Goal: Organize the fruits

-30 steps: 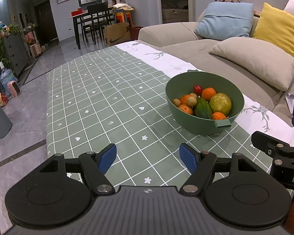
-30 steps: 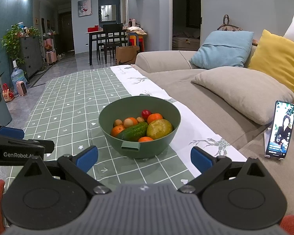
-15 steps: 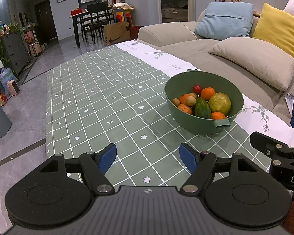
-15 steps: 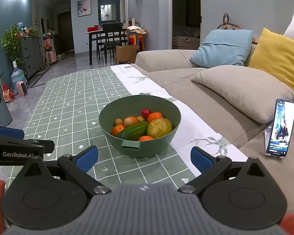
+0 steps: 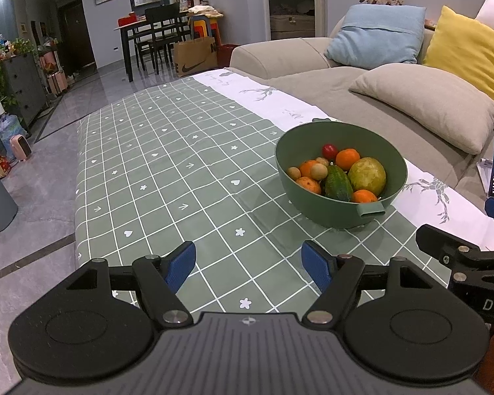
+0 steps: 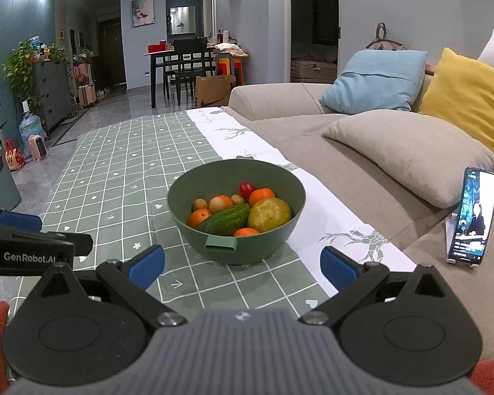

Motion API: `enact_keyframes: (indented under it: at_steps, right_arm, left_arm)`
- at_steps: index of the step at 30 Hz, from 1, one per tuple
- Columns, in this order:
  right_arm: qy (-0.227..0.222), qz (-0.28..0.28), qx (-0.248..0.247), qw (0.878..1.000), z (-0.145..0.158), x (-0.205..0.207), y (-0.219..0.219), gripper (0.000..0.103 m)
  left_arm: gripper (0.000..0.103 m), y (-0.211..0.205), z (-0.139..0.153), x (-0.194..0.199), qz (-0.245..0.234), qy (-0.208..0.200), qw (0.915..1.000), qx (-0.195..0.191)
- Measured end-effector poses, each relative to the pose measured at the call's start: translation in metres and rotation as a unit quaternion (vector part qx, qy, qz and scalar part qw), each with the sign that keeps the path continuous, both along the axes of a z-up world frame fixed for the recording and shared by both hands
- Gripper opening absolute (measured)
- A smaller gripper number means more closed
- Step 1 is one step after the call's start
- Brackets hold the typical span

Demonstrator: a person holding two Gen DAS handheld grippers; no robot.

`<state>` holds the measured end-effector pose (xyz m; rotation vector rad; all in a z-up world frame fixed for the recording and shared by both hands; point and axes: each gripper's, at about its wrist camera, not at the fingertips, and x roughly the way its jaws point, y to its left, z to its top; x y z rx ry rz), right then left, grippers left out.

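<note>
- The left gripper [image 5: 248, 265] is held spread, nothing between its blue pads [image 5: 180, 266], in front of and to the left of the green bowl [image 5: 332, 212], clear of it.
- The right gripper [image 6: 242, 266] is held spread wide and empty, directly in front of the bowl's tab handle [image 6: 220, 243], not touching.
- The bowl is seen on the checked tablecloth [image 5: 154, 171], by its white border.
- Inside the bowl are noted a cucumber [image 6: 225, 219], a yellow-green fruit [image 6: 269, 214], several oranges [image 6: 261, 196], small tan fruits [image 6: 218, 203] and a red fruit [image 6: 247, 188].
- A lit phone [image 6: 474, 219] is propped to the right of the bowl, on the sofa [image 6: 372, 191].
</note>
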<state>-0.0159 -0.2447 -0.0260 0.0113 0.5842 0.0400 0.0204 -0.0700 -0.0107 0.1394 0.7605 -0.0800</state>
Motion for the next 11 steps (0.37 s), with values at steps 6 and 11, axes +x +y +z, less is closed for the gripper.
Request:
enact_keyframes:
  at_steps: [6, 11]
  right_arm:
    - [0.000, 0.000, 0.000, 1.000, 0.0000, -0.0001, 0.0001, 0.097]
    - [0.003, 0.001, -0.001, 1.000, -0.0013, 0.0023, 0.0011, 0.097]
  left_arm:
    - [0.086, -0.0006, 0.0019, -0.0006, -0.001, -0.002, 1.0000, -0.002]
    - [0.086, 0.0001, 0.0019, -0.0004, -0.001, -0.004, 1.0000, -0.004]
